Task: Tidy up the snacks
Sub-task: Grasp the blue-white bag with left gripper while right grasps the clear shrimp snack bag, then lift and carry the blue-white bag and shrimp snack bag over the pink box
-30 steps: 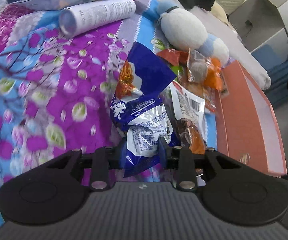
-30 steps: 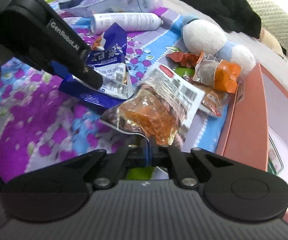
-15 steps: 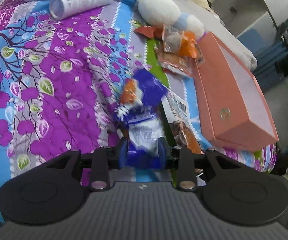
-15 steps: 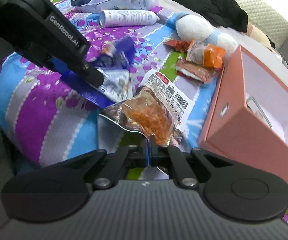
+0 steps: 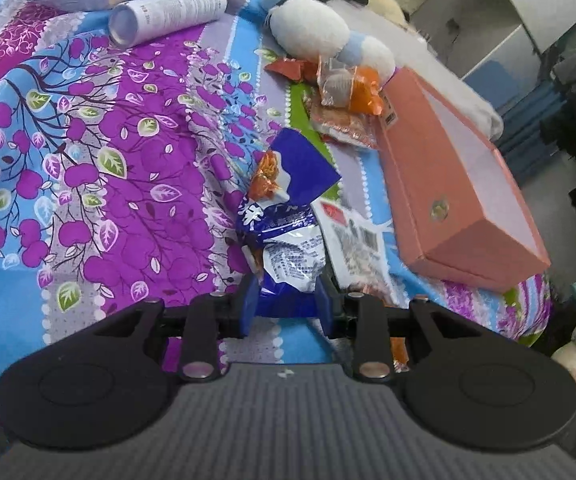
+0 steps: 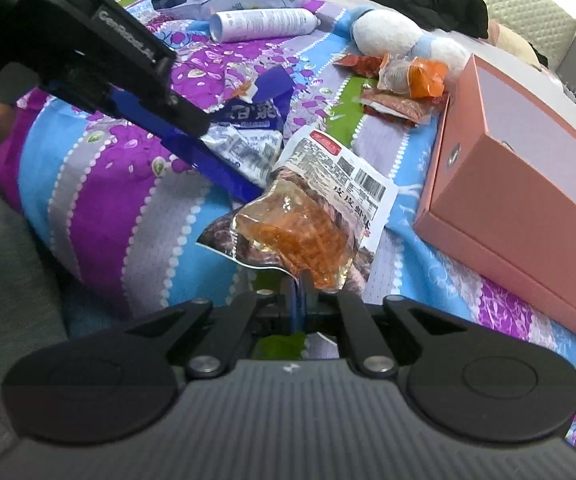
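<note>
At the bottom centre of the frame, the left gripper (image 5: 286, 305) has its blue pads (image 5: 249, 300) pressed against the lower end of a blue and white snack bag (image 5: 288, 224), which rises toward the middle of the picture. Just right of it lies a white-labelled packet (image 5: 353, 240) with a barcode. Further right sits an open pink box (image 5: 459, 200), running from centre right toward the lower right. Above it, at upper centre, small orange packets (image 5: 347, 96) lie touching a white and blue plush toy (image 5: 319, 36). A white tube (image 5: 168, 16) lies on its side at upper left. All rest on a purple and blue floral bedspread (image 5: 88, 160).
</note>
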The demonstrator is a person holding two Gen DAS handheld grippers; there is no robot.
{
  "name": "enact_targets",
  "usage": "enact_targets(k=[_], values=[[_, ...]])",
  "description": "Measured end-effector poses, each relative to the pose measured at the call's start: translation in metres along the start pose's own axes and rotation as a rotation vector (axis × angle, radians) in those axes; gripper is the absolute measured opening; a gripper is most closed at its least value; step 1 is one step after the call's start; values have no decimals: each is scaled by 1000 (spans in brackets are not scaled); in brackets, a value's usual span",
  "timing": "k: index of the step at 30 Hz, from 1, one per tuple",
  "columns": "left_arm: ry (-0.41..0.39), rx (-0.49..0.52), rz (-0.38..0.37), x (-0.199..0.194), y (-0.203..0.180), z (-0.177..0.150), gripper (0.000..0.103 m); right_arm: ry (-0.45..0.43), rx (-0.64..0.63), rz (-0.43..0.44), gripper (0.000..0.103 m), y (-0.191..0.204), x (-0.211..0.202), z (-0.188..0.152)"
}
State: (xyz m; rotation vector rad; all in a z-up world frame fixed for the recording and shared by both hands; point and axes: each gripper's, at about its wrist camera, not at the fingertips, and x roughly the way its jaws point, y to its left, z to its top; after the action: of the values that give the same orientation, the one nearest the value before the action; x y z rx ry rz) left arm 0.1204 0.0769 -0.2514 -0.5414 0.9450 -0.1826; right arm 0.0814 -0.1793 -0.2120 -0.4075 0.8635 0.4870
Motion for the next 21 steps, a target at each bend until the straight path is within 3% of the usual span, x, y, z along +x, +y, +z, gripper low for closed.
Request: enact_targets(k=[2, 4, 5, 6, 8, 9, 15, 21], values=[[-13, -18, -15, -1, 1, -1, 40, -3, 15, 9, 8, -4, -1, -3], [-8, -44, -23, 0, 2, -1, 54, 2, 42, 28, 11, -9, -2, -5], [-7, -54, -17, 1, 2, -1, 65, 5, 63, 35, 18, -11, -3, -5], [-9, -53, -9, 2, 1, 0, 72, 5, 95, 51, 28, -15, -4, -5], [-8, -40, -3, 6, -2, 2, 76, -16, 162, 75, 86, -22, -8, -6], [-1, -35, -7, 8, -3, 3, 79, -43, 199, 80, 92, -26, -11, -7], [16, -15, 42, 31, -14, 11, 82, -121, 409, 60, 91, -47, -5, -5], [39, 16, 87, 51, -22, 16, 82, -106, 446, 86, 91, -46, 26, 5]])
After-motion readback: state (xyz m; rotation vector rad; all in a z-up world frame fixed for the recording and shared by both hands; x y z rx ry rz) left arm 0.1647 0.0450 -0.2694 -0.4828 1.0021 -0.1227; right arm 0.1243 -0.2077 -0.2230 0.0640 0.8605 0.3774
